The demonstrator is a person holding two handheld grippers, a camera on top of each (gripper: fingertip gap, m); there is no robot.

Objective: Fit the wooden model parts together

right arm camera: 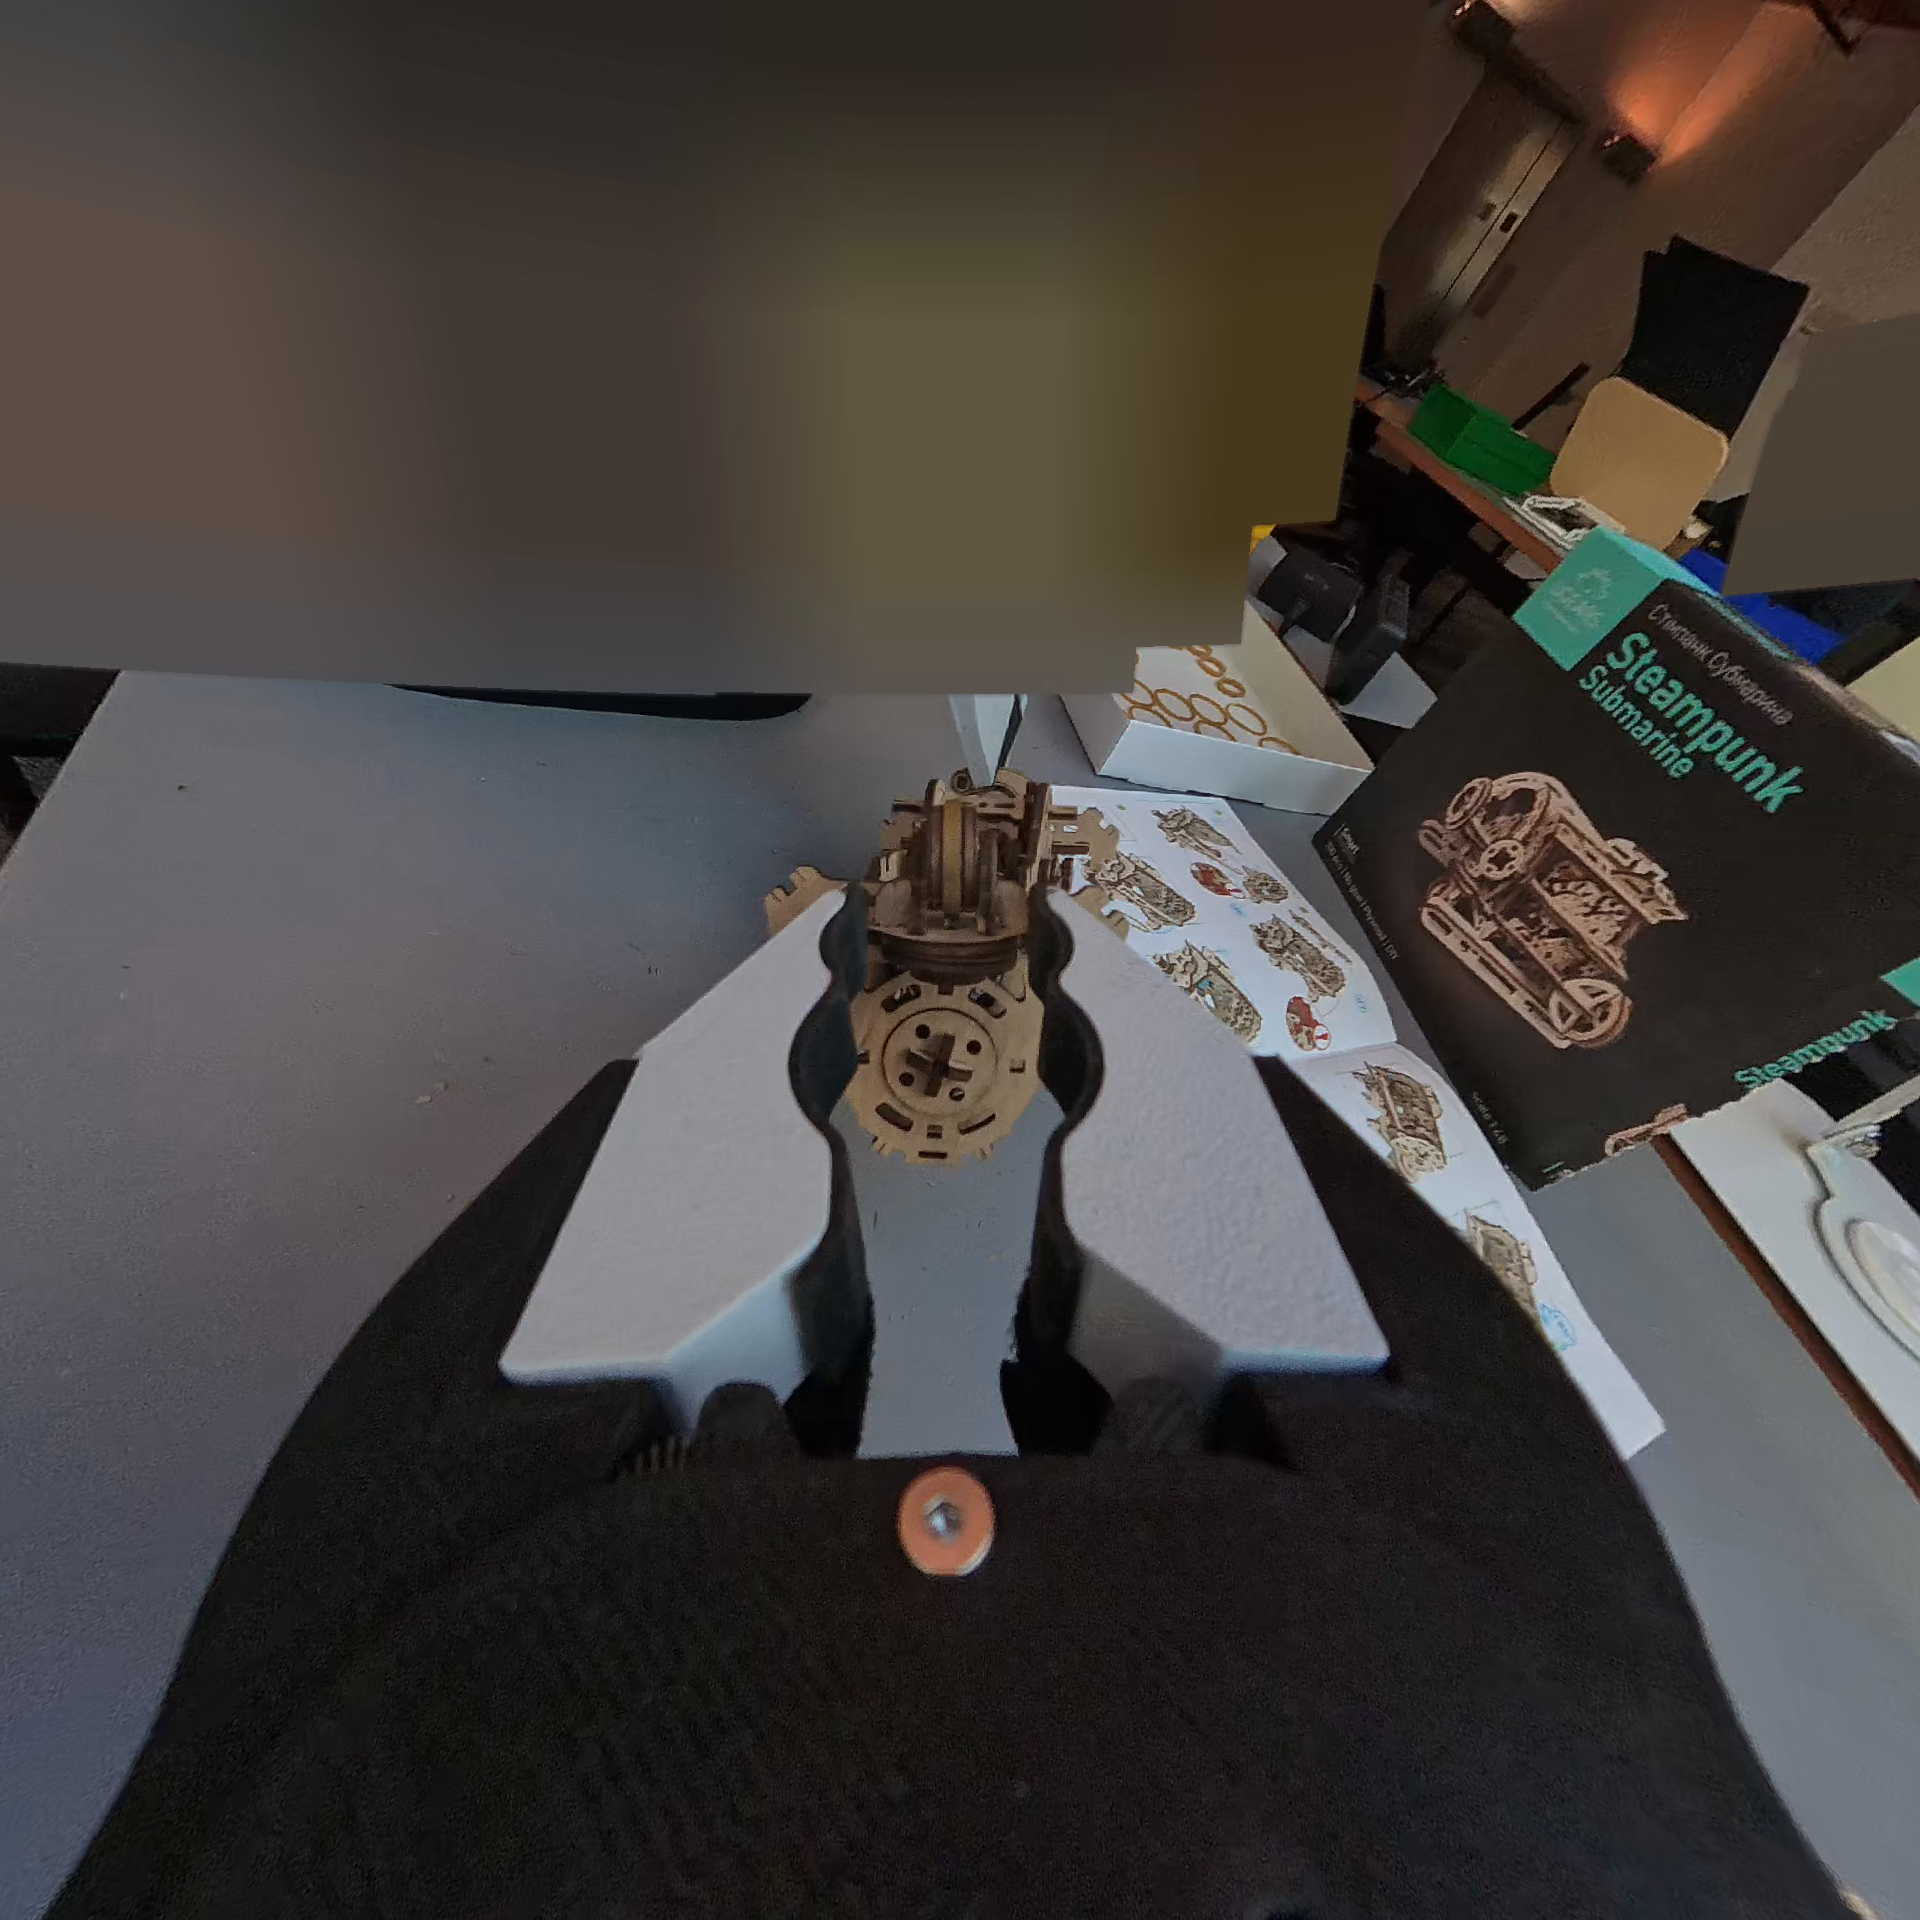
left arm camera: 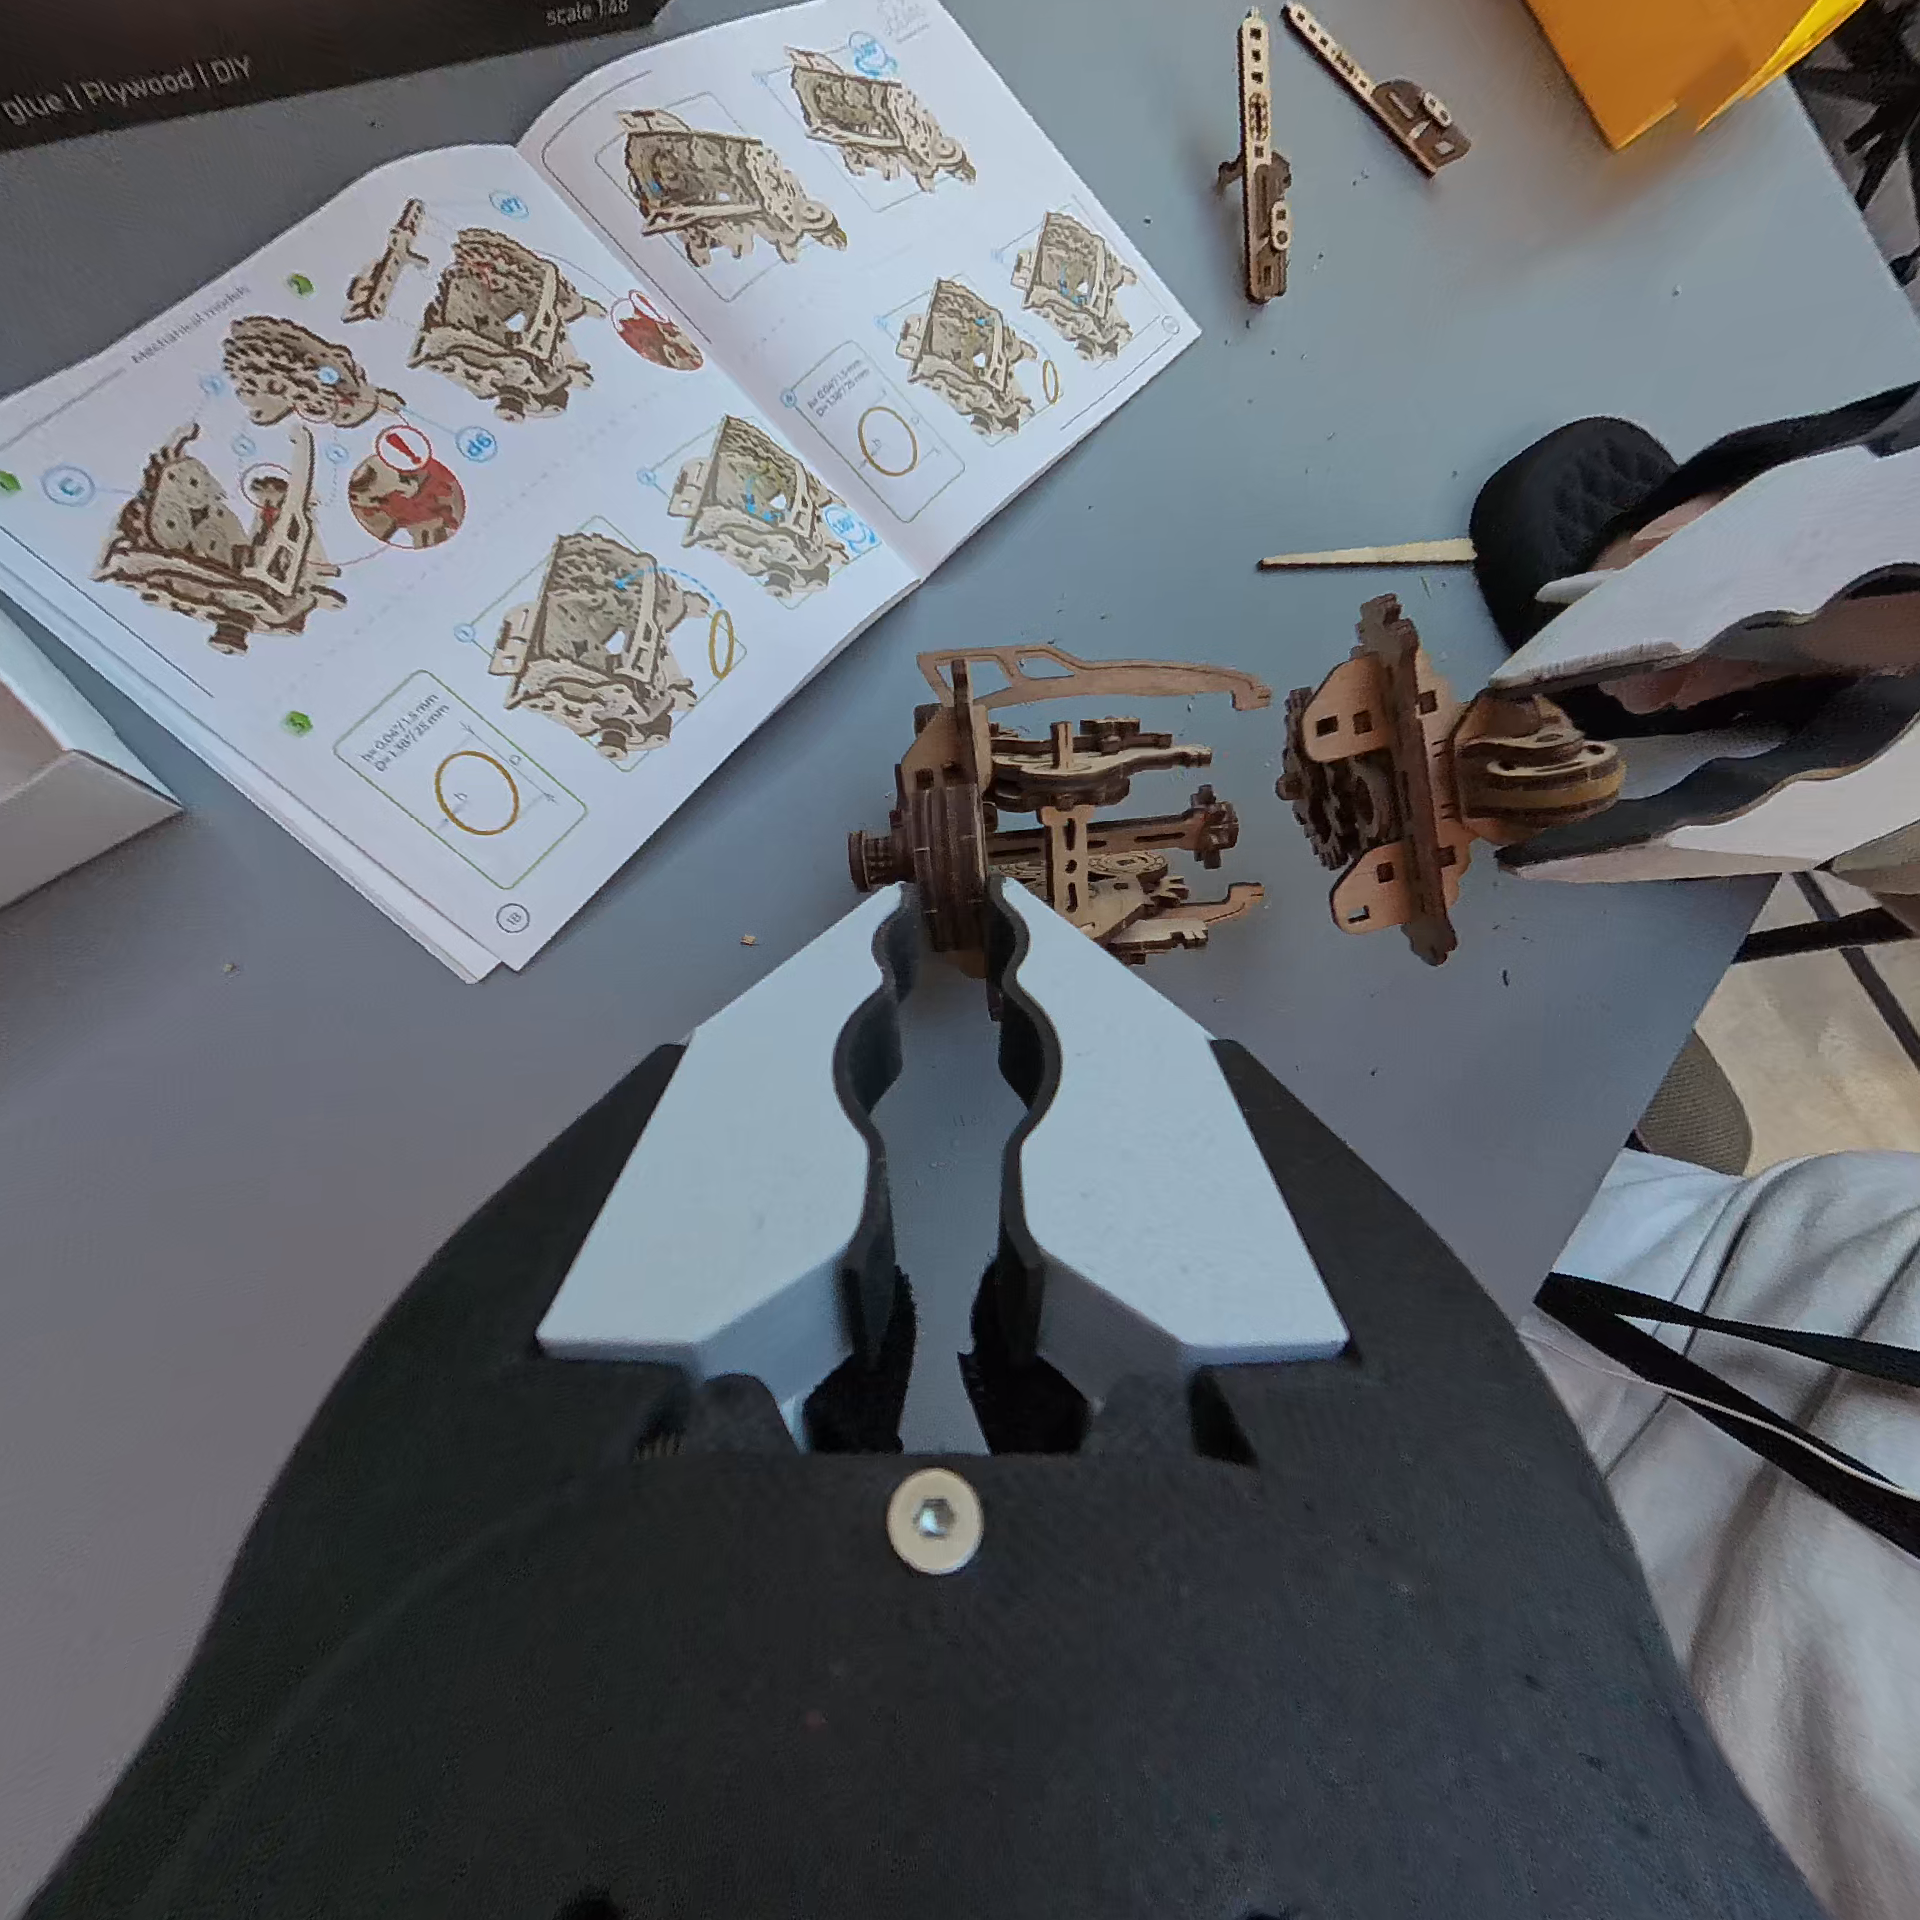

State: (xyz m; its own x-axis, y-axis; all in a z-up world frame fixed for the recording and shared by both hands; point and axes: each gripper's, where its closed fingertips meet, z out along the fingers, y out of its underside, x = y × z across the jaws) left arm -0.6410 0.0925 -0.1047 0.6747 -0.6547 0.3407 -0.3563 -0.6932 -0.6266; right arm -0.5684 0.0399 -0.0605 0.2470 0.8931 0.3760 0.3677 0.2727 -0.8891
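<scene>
In the left wrist view my left gripper (left arm camera: 951, 894) is shut on the dark round end of a wooden frame assembly (left arm camera: 1070, 800) with shafts and gears, held just above the grey table (left arm camera: 1351, 343). My right gripper (left arm camera: 1501, 769) comes in from the right, shut on a second wooden gear part (left arm camera: 1371, 790). The two parts face each other with a small gap between them. In the right wrist view my right gripper (right arm camera: 945, 925) is shut on that gear part (right arm camera: 935, 1060), whose round slotted disc faces the camera.
An open instruction booklet (left arm camera: 582, 468) lies at the left, also in the right wrist view (right arm camera: 1236, 935). Two loose wooden strips (left arm camera: 1259, 156) and a thin stick (left arm camera: 1361, 556) lie behind. A black model box (right arm camera: 1621, 894), a white tray (right arm camera: 1216, 758) and the table's right edge (left arm camera: 1704, 997) are near. My hands' fingertips stand some 11 cm from each other.
</scene>
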